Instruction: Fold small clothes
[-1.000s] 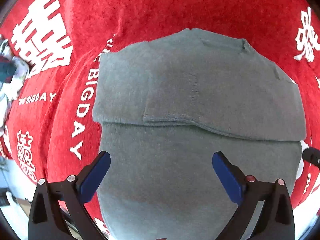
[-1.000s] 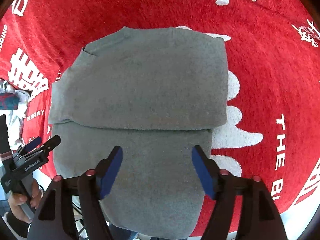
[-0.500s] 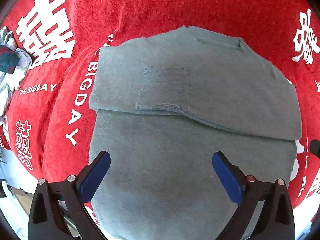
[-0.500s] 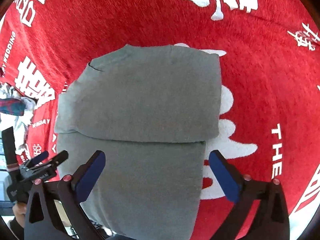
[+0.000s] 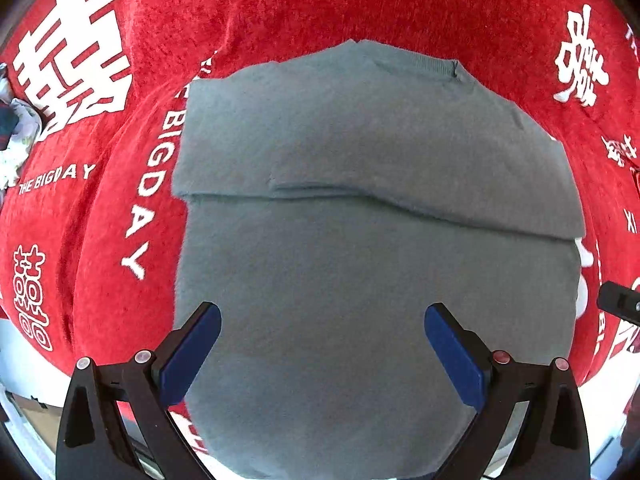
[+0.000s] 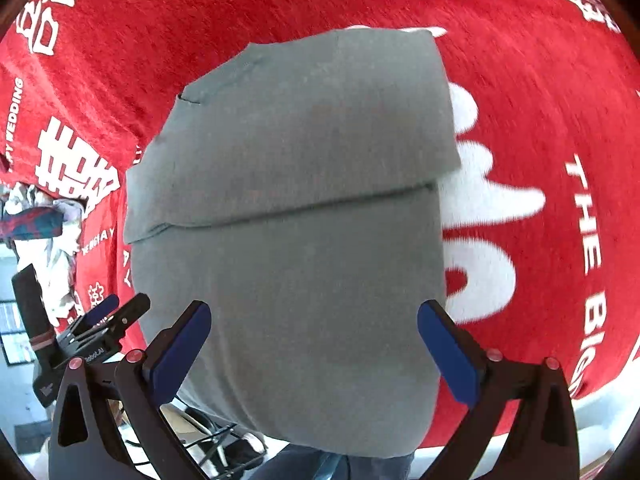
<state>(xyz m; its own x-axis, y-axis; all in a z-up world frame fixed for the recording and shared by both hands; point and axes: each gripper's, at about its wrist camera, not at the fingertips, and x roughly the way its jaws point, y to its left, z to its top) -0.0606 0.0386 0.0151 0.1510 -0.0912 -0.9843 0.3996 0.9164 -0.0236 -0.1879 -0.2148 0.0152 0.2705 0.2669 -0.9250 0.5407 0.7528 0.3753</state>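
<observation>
A grey garment (image 5: 360,208) lies flat on the red cloth with white lettering (image 5: 280,8). Its far part is folded over towards me, leaving a fold edge across the middle. Its near end hangs over the table's front edge. My left gripper (image 5: 322,344) is open and empty above the garment's near half. My right gripper (image 6: 314,340) is open and empty above the same near half; the garment (image 6: 296,200) fills that view's centre. The left gripper (image 6: 108,312) shows at the lower left of the right wrist view.
A crumpled pile of patterned clothes (image 6: 36,216) lies at the left edge of the table, and also shows in the left wrist view (image 5: 12,128). The red cloth's front edge (image 6: 560,408) runs just beyond my fingers. Floor and cables lie below.
My right gripper opened wide from a narrower gap and drew back towards the table's front edge. The left gripper stayed open and shifted slightly. The garment has not moved.
</observation>
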